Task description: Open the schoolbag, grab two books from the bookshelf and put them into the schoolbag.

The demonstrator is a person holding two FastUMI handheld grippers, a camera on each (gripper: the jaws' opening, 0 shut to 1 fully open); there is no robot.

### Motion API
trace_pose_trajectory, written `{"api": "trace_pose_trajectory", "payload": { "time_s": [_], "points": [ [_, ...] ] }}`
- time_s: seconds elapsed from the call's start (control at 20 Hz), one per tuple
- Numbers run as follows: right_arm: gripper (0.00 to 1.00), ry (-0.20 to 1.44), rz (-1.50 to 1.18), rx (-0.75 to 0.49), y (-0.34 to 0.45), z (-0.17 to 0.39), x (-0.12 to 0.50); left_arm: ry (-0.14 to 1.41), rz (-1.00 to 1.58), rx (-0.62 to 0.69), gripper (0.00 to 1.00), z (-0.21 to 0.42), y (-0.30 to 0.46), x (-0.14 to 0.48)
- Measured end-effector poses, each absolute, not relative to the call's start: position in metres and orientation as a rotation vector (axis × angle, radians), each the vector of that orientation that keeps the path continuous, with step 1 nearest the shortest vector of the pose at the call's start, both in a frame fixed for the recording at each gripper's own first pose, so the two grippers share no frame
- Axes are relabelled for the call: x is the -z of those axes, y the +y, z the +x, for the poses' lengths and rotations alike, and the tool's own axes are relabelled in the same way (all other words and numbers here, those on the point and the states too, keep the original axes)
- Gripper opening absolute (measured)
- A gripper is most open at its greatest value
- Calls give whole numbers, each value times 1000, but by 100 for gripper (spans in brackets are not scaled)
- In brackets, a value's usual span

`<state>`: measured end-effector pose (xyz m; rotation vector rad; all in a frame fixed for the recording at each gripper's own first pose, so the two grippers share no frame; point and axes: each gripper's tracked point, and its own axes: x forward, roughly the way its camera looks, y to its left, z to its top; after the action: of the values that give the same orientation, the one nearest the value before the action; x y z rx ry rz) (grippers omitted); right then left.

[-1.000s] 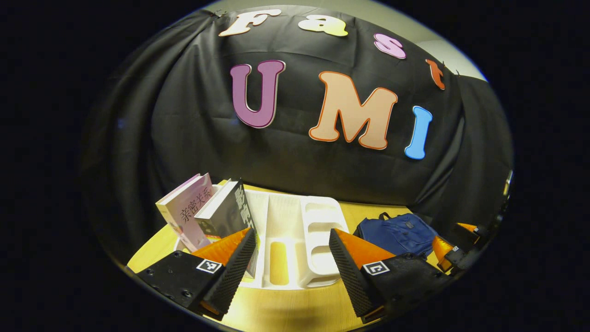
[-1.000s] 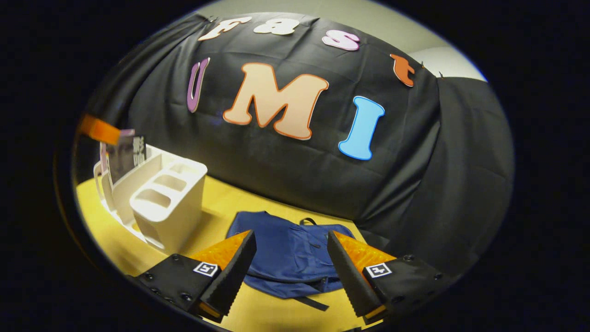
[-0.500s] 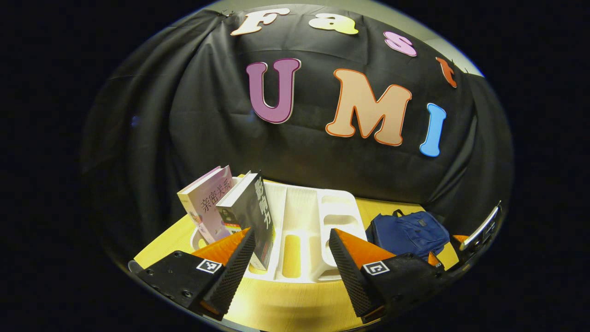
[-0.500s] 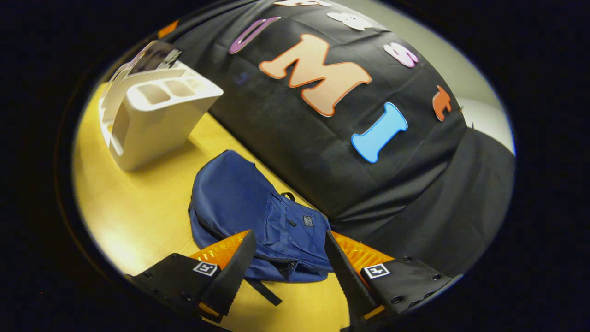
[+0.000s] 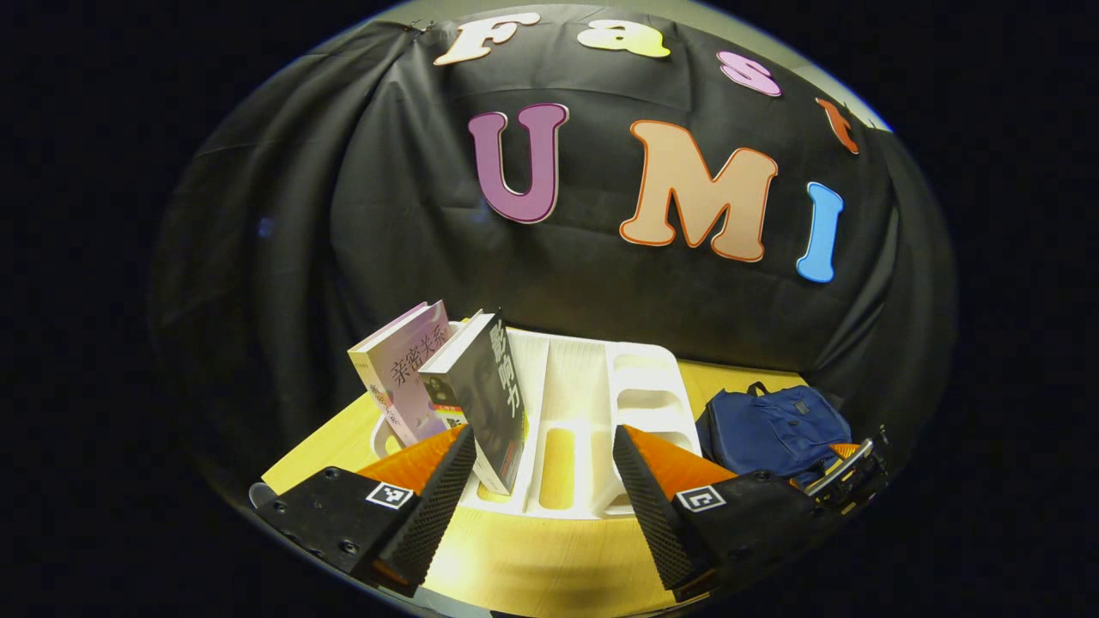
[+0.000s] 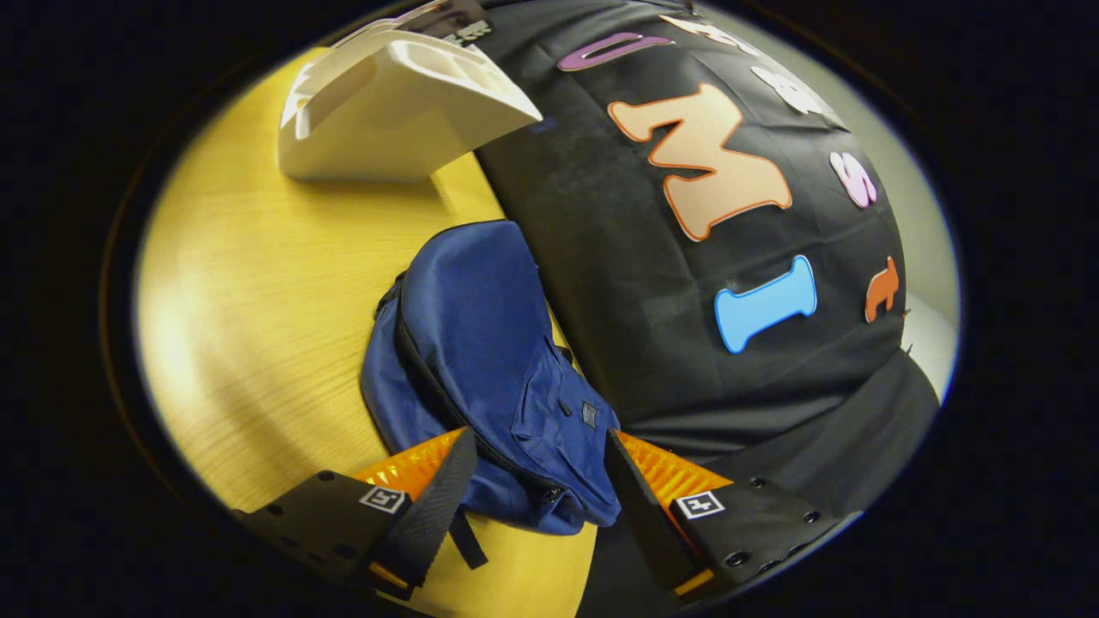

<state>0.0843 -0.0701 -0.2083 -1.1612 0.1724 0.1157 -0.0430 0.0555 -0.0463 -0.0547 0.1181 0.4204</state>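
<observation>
In the left gripper view, the left gripper (image 5: 543, 468) is hanging low over the near edge of the wooden table (image 5: 549, 566), its fingers spread wide with nothing between them. Just past the fingertips the white bookshelf (image 5: 592, 421) is sitting on the table, its open slots facing the camera. Two books are leaning in its left end: a dark book (image 5: 485, 395) tilting leftward, and a pink book (image 5: 403, 378) just beside it, farther left and leaning the same way. The slots to the right of the dark book are standing free. Beyond the bookshelf's right end the blue schoolbag (image 5: 777, 429) is lying on the table, with part of the other gripper showing at its near right corner. In the right gripper view, the right gripper (image 6: 537, 476) is hovering over the schoolbag (image 6: 481, 360), fingers wide apart and straddling the bag's near corner where the zipper (image 6: 446, 395) is running; whether they are touching the fabric I cannot tell. The zipper is looking closed. The bag's far side is lying against the black cloth wall (image 6: 618, 257). Bare table is stretching to the bag's left, and the bookshelf (image 6: 386, 112) is standing well apart beyond it.
</observation>
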Motion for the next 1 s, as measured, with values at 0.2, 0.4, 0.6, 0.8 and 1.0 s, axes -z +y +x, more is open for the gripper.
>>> {"api": "trace_pose_trajectory", "payload": {
  "time_s": [0.2, 0.4, 0.6, 0.8, 1.0],
  "points": [
    [96, 159, -1276, -167, -61, 94, 220, 126, -58, -436, 94, -45, 59, 49],
    [88, 171, -1301, -178, -60, 106, 225, 132, -55, -444, 94, -45, 60, 50],
    [72, 173, -1312, -182, -56, 108, 232, 144, -70, -447, 94, -43, 62, 54],
    [60, 200, -1263, -159, -54, 122, 234, 151, -79, -451, 94, -43, 63, 57],
    [15, 212, -1271, -158, -46, 140, 245, 164, -82, -450, 94, -44, 63, 59]
  ]
}}
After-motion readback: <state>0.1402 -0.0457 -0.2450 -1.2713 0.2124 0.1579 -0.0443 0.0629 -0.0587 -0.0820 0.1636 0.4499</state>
